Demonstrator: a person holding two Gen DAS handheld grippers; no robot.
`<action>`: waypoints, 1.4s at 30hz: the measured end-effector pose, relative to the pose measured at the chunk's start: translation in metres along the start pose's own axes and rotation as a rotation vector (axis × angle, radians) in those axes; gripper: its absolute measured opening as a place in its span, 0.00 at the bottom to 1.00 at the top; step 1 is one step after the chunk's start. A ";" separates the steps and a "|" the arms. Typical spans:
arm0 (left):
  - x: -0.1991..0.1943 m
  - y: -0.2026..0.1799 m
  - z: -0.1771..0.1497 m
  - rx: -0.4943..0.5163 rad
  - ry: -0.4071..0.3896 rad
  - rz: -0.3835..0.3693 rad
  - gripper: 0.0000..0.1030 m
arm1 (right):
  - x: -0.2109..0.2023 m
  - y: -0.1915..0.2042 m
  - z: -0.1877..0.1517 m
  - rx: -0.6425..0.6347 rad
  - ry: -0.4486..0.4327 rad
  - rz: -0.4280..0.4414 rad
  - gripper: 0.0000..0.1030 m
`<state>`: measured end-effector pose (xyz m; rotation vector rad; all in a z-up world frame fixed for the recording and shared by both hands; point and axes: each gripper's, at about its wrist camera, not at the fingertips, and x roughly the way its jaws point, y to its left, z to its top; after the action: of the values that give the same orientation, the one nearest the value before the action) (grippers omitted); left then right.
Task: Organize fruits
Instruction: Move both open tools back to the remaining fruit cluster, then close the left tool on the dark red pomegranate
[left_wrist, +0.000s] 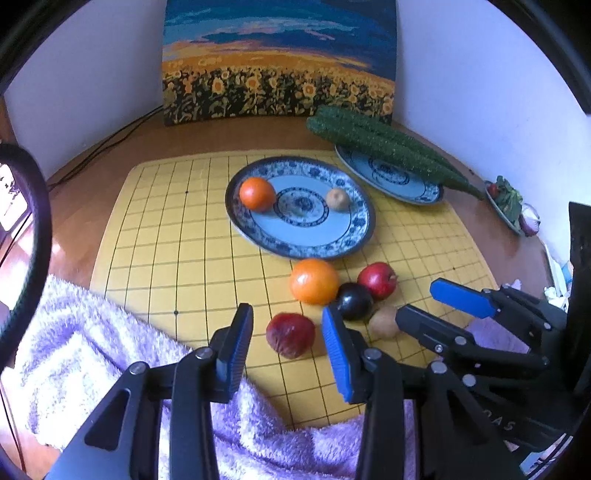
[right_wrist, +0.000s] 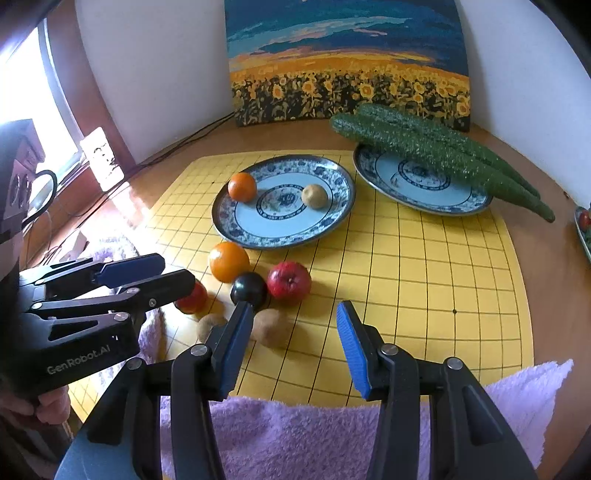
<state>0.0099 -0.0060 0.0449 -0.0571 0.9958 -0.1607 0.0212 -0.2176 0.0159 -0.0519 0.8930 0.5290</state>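
A blue-patterned plate on the yellow grid mat holds an orange and a small kiwi. In front of it lie an orange, a red apple, a dark plum, a kiwi, a second kiwi and a dark red fruit. My left gripper is open with the dark red fruit between its fingers. My right gripper is open and empty near the kiwi.
A second patterned plate at the back right carries green cucumbers. A purple towel covers the mat's near edge. A sunflower painting leans on the wall. A small dish sits far right.
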 end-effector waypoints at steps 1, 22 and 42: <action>0.001 0.001 -0.001 -0.004 0.003 0.002 0.40 | 0.000 0.000 -0.001 0.001 0.003 -0.001 0.47; 0.013 0.001 -0.007 0.005 0.035 -0.014 0.40 | 0.012 0.007 -0.016 -0.013 0.039 0.000 0.47; 0.022 0.003 -0.011 -0.009 0.047 -0.027 0.37 | 0.019 0.009 -0.016 -0.022 0.032 0.008 0.39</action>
<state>0.0133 -0.0060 0.0201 -0.0751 1.0433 -0.1828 0.0150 -0.2058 -0.0064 -0.0773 0.9194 0.5467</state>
